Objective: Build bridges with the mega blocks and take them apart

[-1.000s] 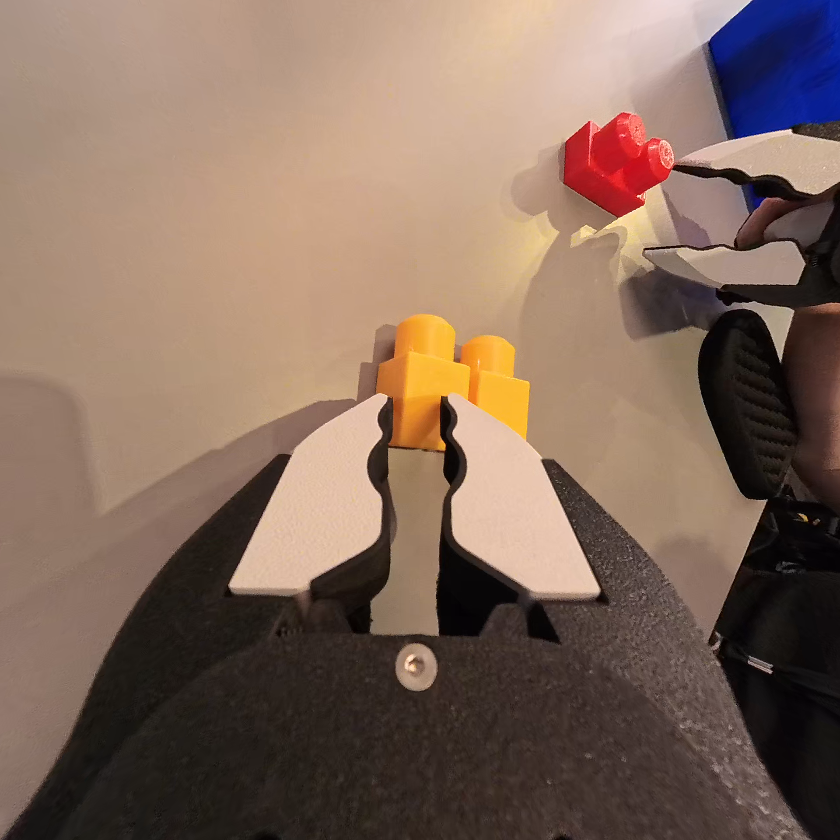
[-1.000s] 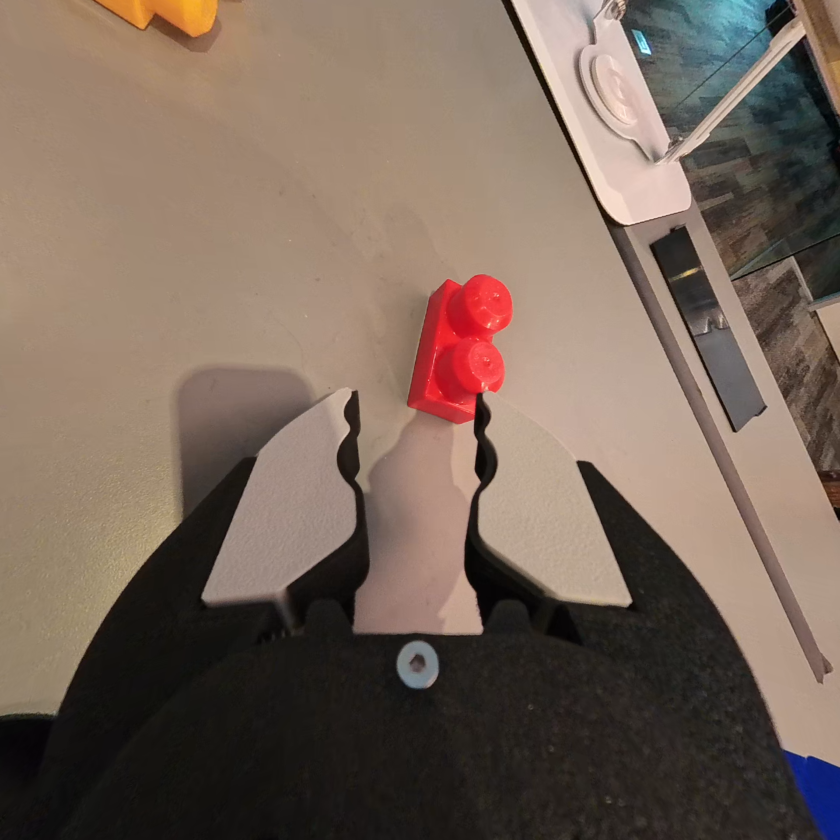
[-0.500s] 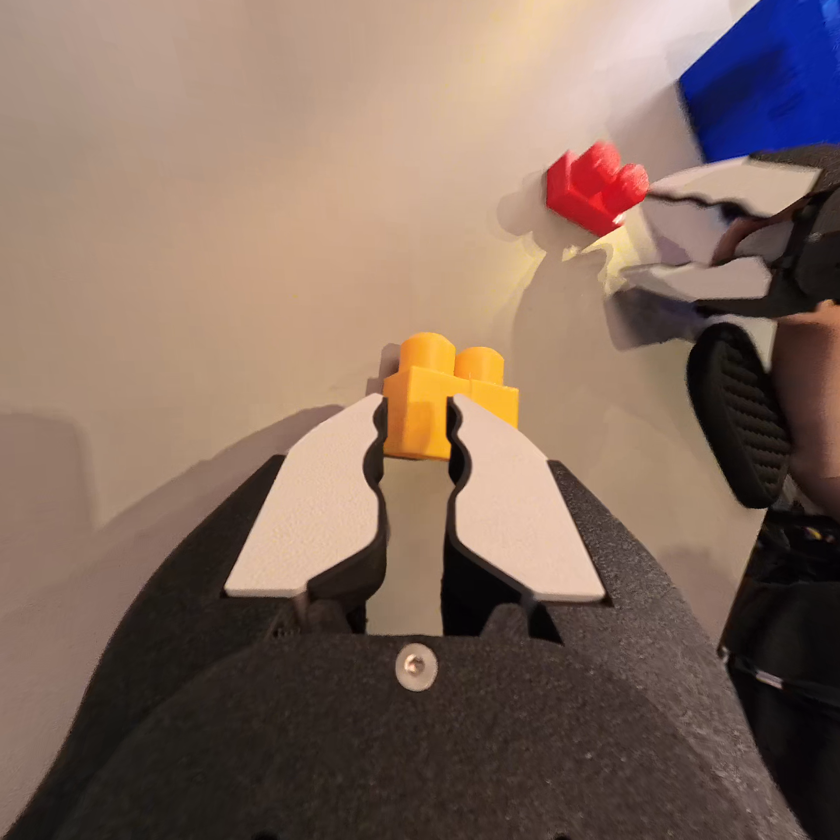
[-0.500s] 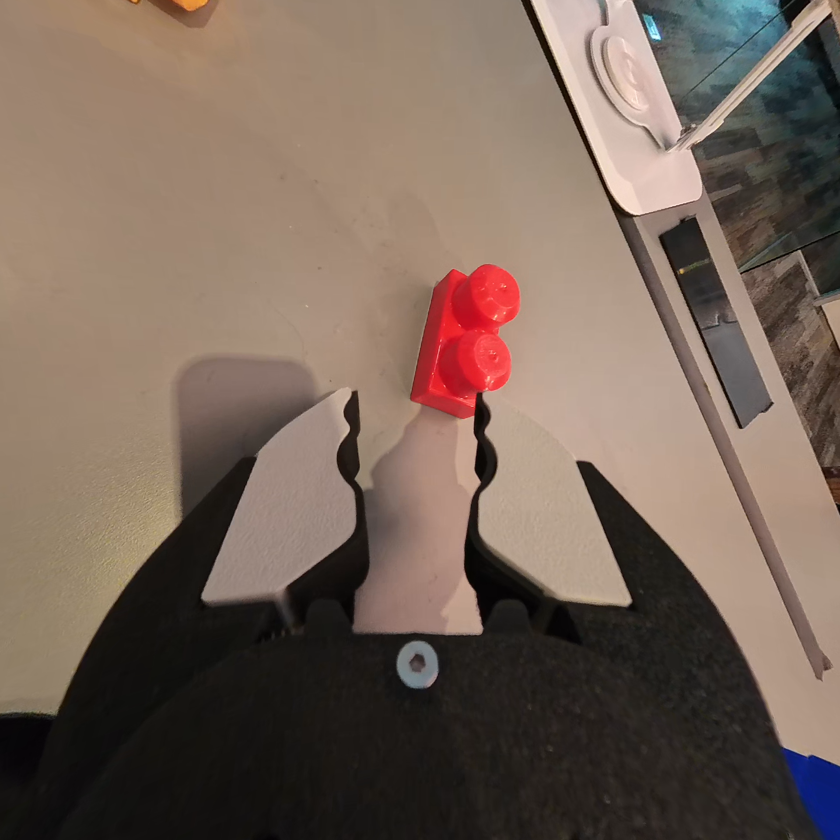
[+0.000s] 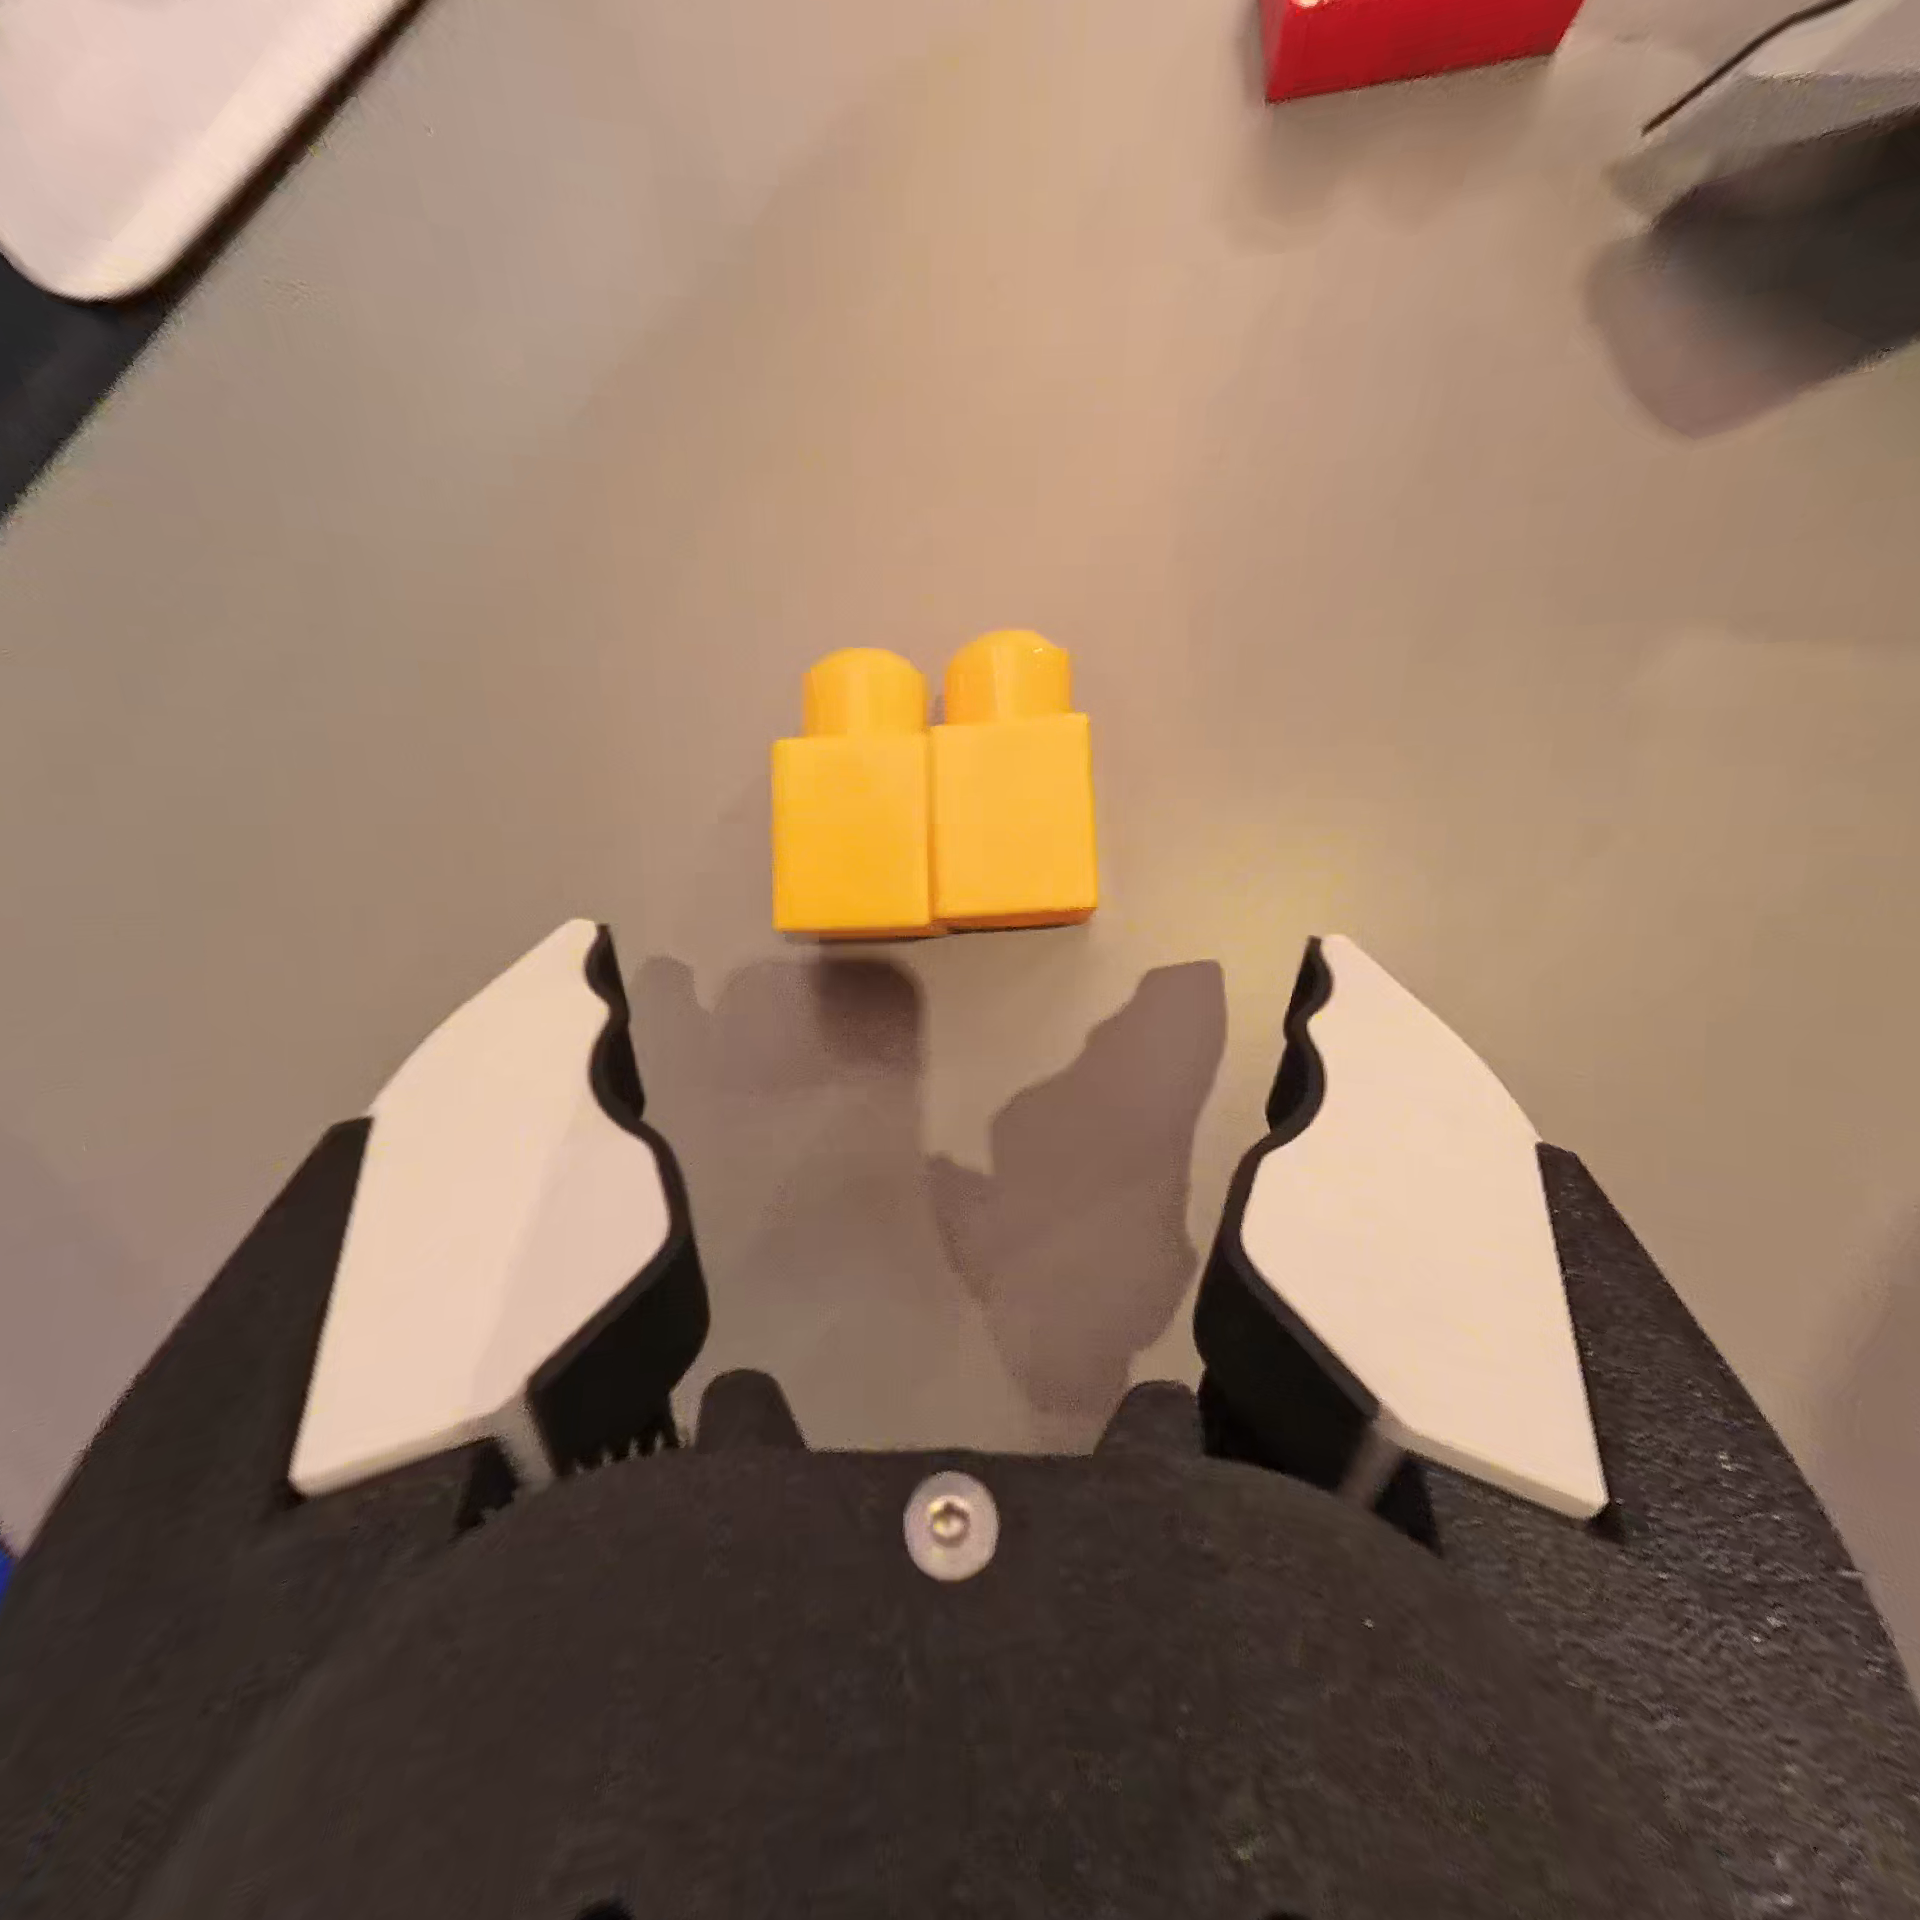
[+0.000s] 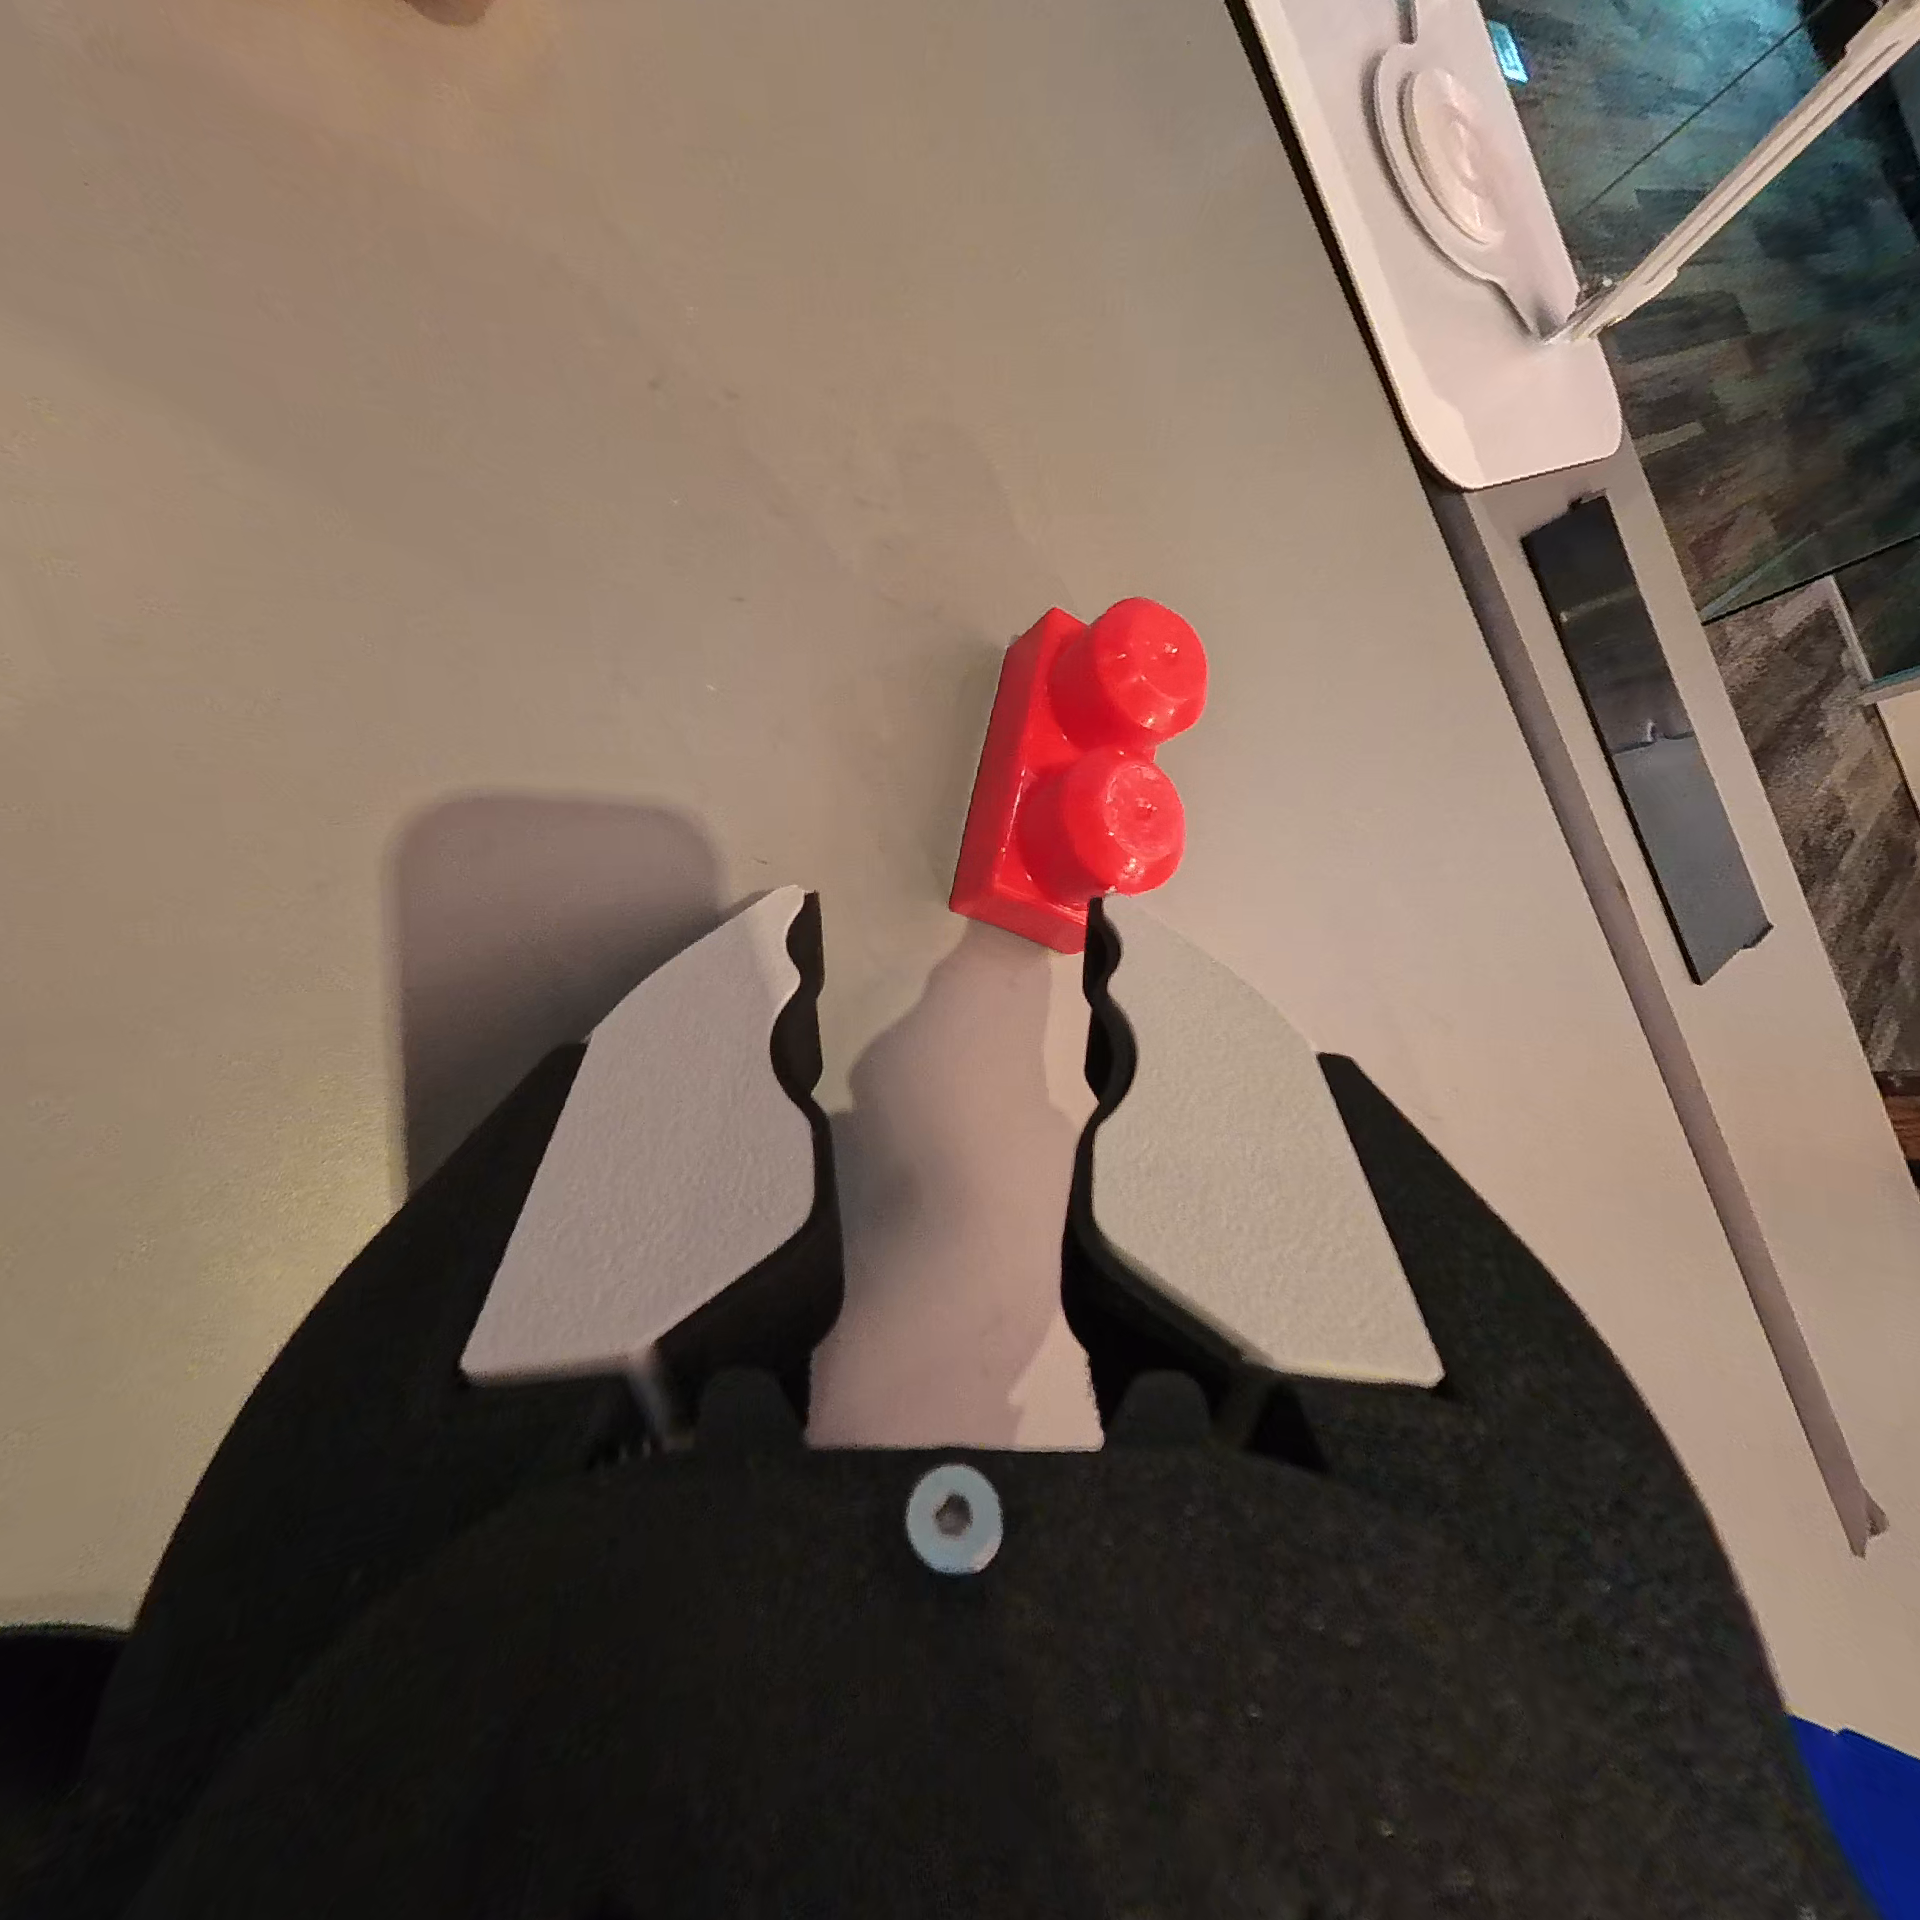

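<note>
Two yellow single-stud blocks stand side by side, touching, on the grey table. My left gripper is open wide and empty, just short of them, with one fingertip on each side. A flat red block with two studs lies on the table. It also shows at the top edge of the left wrist view. My right gripper is open with an empty gap. Its right fingertip touches the red block's near corner. The right gripper shows blurred in the left wrist view.
A white base plate with a slanted stand lies along the table's edge at the right, and a dark slot sits beside the edge. A white flat pad lies at the far left. A blue patch shows at the lower right.
My left gripper has let go of the yellow block, opened wide and drawn back. The two yellow blocks now stand square together. My right gripper has moved slightly closer to the red block.
</note>
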Action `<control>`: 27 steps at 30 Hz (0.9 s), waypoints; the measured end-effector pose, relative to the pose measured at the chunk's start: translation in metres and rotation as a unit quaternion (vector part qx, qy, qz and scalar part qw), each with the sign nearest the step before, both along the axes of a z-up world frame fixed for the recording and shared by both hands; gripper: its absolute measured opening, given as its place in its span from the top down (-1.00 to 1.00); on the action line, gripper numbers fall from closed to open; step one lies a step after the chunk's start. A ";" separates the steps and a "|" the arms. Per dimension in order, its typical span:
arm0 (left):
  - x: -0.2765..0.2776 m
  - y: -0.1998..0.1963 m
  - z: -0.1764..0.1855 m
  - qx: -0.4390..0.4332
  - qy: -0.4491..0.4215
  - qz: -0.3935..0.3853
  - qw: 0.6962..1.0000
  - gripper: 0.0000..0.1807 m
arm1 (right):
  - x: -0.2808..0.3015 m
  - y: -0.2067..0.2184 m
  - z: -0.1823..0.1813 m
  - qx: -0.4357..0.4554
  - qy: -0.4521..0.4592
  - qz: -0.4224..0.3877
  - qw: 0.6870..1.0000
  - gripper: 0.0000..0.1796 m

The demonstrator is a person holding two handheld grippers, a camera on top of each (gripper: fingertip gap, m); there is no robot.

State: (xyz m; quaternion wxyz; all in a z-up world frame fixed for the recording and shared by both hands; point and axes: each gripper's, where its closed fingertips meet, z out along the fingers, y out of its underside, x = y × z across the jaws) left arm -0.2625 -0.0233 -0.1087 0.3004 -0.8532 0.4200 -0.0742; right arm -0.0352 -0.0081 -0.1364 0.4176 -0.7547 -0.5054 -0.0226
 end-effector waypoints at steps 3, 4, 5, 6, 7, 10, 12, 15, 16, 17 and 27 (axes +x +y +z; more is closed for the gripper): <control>0.014 0.007 -0.013 -0.006 -0.005 -0.001 1.000 -0.31 | 0.001 -0.001 0.001 0.002 -0.001 0.000 1.000 0.47; 0.017 0.010 -0.016 -0.010 -0.007 0.002 1.000 -0.30 | 0.001 -0.001 0.001 0.002 0.000 0.000 1.000 0.47; 0.018 0.012 -0.019 -0.014 -0.006 0.005 1.000 -0.28 | 0.001 -0.001 0.002 0.003 0.000 0.000 1.000 0.47; 0.018 0.014 -0.022 -0.020 -0.004 0.007 1.000 -0.28 | 0.001 -0.001 0.002 0.003 0.000 0.000 1.000 0.47; 0.020 0.015 -0.024 -0.025 -0.006 0.008 1.000 -0.26 | 0.001 -0.001 0.002 0.003 0.000 0.000 1.000 0.47; 0.022 0.017 -0.029 -0.035 -0.006 0.014 0.999 -0.20 | 0.001 -0.001 0.002 0.002 0.001 0.001 1.000 0.47; 0.023 0.017 -0.032 -0.042 -0.010 0.017 0.999 -0.20 | 0.001 -0.001 0.002 0.002 -0.001 0.001 1.000 0.47; 0.025 0.016 -0.037 -0.060 -0.020 0.025 0.998 -0.18 | 0.000 -0.002 0.001 0.001 -0.002 0.003 1.000 0.47; 0.025 0.016 -0.039 -0.065 -0.022 0.029 0.997 -0.16 | 0.000 -0.002 0.002 0.002 -0.003 0.003 1.000 0.47; 0.026 0.016 -0.040 -0.070 -0.022 0.031 0.997 -0.16 | 0.001 -0.002 0.002 0.003 -0.003 0.003 1.000 0.47; 0.027 0.018 -0.046 -0.058 -0.008 0.044 0.997 -0.11 | 0.002 -0.001 0.003 0.003 -0.002 0.002 1.000 0.47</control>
